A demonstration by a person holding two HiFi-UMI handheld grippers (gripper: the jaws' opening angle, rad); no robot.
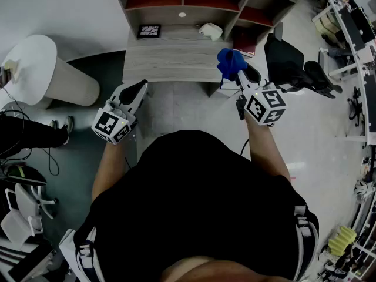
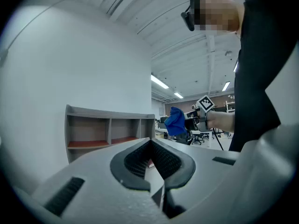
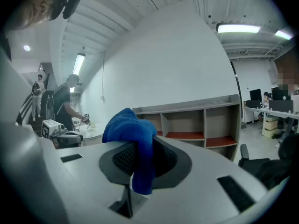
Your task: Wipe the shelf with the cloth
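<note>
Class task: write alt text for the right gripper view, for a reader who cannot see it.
A blue cloth hangs clamped in the right gripper, whose jaws are shut on it. Behind it an open shelf stands against a white wall. At far left a person stands at a table.

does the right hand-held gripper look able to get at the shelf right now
Probably yes: the right hand-held gripper, shut on the blue cloth, hovers by the front right corner of the shelf, nothing visible between them.

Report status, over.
Left gripper shut, empty. Right gripper shut on blue cloth, held clear of shelf. Framed square and white object sit on shelf.
</note>
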